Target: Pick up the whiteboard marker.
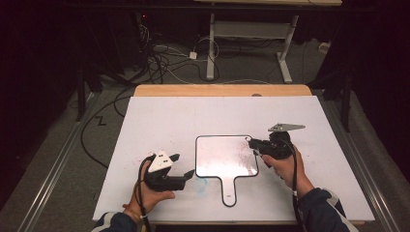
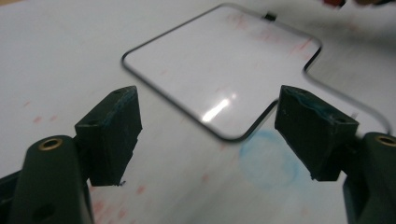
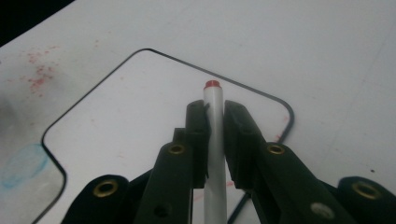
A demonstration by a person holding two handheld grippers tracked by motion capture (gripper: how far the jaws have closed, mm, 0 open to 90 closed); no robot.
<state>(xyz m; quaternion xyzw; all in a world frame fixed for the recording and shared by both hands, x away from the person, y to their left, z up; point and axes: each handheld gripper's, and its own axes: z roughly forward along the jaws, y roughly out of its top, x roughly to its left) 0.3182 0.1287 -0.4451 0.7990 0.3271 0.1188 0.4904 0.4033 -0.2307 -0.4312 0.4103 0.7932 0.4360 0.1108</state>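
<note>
Holding: your right gripper [image 3: 214, 122] has its jaws clamped on a slim silver marker with a red tip [image 3: 214, 100]; the tip pokes out just past the pads, above the board's upper right corner.
Board: small white handled dry-erase board with a thin black rim [image 1: 220, 157], flat on the white table sheet [image 1: 159, 116], near the middle of the front edge, handle toward you. Faint red scribbles at its right side.
Left gripper: your left gripper [image 2: 208, 126] has its jaws wide apart with nothing between them, just off the board's lower left corner, near a blue smudge [image 2: 268, 158] on the sheet.
Risk 1: the board is not pinned. If you press the tip down to write, I'd expect it to skate or pivot on the slick sheet.
Risk 2: the marker is round and smooth, gripped near the tip. Side load could twist it in the pads or push it back through them.
Risk 3: too steep an approach could put a jaw on the surface before the tip.
Fix: brace the board's edge with the left first.
</note>
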